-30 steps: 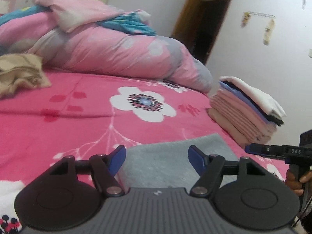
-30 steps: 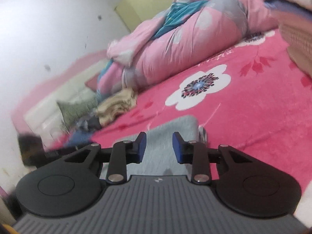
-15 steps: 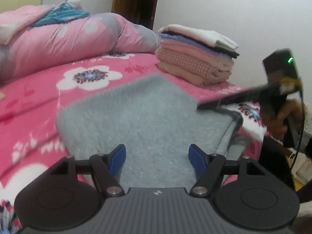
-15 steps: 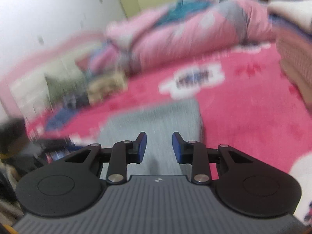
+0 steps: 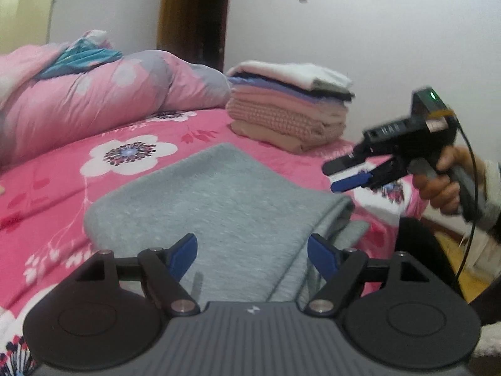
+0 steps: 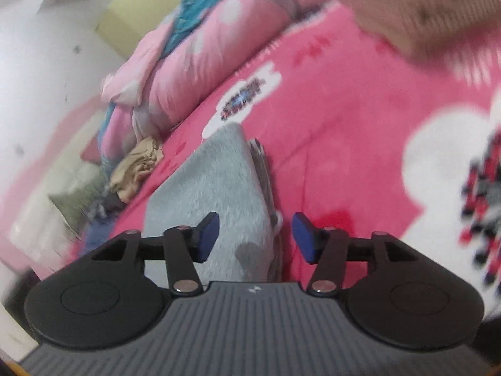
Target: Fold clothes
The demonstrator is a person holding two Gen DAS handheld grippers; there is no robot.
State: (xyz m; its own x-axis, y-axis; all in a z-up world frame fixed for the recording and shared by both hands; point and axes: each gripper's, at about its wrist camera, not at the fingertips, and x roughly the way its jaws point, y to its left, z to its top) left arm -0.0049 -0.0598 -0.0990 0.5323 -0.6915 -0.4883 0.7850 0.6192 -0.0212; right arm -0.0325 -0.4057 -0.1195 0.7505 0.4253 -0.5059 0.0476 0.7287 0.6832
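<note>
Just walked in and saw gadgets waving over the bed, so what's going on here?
A person is folding laundry on a pink floral bedspread with a handheld gripper in each hand. A folded grey garment lies in front of both, held by neither. The left gripper is open above its near edge, and the right gripper has just been opening, nothing pinched between its pads. A stack of folded clothes sits behind, by the rolled pink quilt.
</note>
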